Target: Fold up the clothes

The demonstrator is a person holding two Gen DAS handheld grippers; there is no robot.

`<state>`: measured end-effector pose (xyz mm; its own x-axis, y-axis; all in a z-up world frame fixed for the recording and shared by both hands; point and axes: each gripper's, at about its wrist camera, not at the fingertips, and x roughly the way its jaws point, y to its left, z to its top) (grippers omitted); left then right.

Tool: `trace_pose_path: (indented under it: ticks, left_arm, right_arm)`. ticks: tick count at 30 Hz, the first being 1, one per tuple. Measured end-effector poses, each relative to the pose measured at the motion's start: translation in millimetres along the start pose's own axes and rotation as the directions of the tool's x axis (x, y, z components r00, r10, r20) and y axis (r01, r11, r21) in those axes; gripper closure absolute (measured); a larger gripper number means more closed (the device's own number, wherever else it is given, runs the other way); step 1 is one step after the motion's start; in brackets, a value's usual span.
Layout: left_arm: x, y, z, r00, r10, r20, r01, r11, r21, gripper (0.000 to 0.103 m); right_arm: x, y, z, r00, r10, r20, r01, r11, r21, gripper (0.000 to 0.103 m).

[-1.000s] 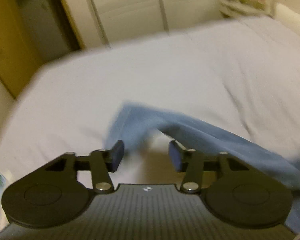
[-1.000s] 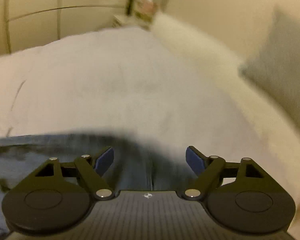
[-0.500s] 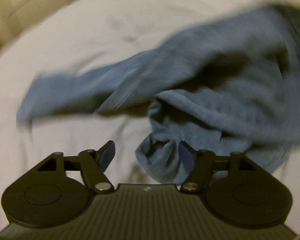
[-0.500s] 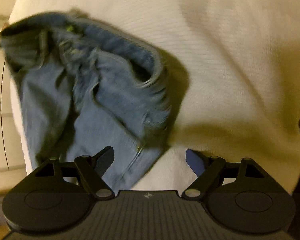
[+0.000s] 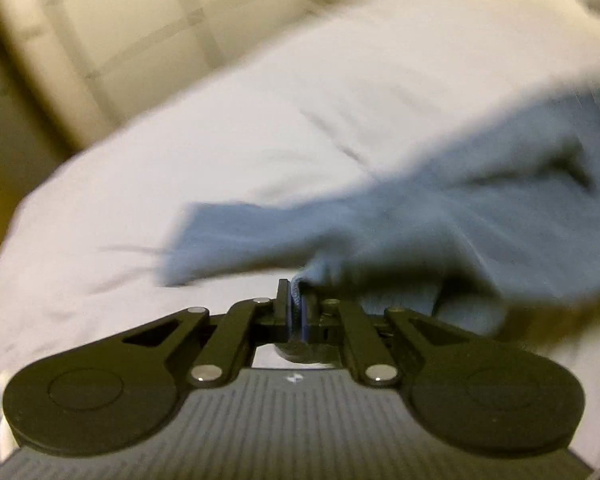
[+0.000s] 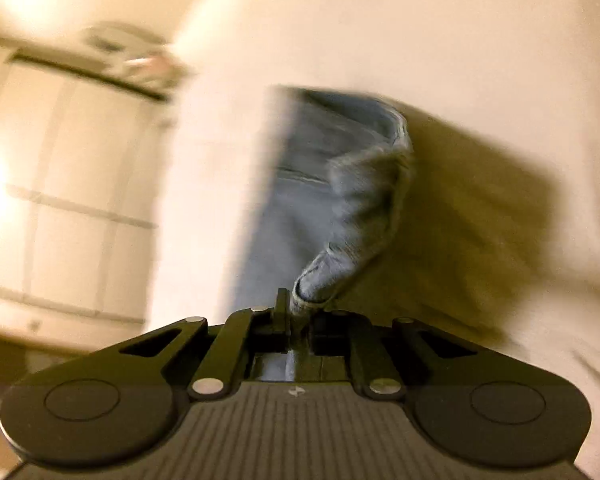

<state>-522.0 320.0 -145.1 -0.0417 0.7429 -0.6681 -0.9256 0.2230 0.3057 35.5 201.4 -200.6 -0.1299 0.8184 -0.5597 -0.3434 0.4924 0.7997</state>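
Both tongs have just been closing, and each now has cloth between its pads. The left tongs [image 5: 296,304] are clenched on a bunched edge of the blue garment [image 5: 440,216], with a ribbed fold squeezed upright between the pads. The rest of the fabric runs ahead of them and off to their right, spread low over the white bed [image 5: 204,160], with 1 flap reaching ahead to their left. The right tongs [image 6: 294,312] are clamped on another gathered bit of the same blue garment [image 6: 332,184], which rises ahead of them in a twisted rope before widening into a flatter panel ahead and to their left. It casts a heavy shadow on the bed [image 6: 500,60] to their right.

Both views are smeared with motion, so I cannot say which part of the garment either pinch has caught.

The risks I would watch:
- Each bite looks thin and close to an edge, so a quick lift or shake could pull the cloth free of 1 pair.
- The twist ahead of the right tongs suggests the fabric is wound on itself; spreading it like this could lock in a crooked fold.
- If the 2 grips are on unmatched points, the garment would hang lopsided and need re-gripping.
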Motion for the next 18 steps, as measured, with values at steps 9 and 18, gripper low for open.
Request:
trace_pose_path:
  ticks: [9, 18]
  left_arm:
    - [-177.7, 66.1, -55.0, 0.961, 0.276, 0.004, -0.274, 0.956, -0.104, 0.091]
    - [-139.3, 24.6, -259.0, 0.813, 0.043, -0.581, -0.251, 0.926, -0.283, 0.065]
  right_arm:
    - [-75.4, 80.5, -6.8, 0.96, 0.236, -0.149, -0.263, 0.945, -0.195, 0.098]
    - [-69.6, -113.8, -101.8, 0.841, -0.346, -0.415, 0.361, 0.932, -0.044, 0.08]
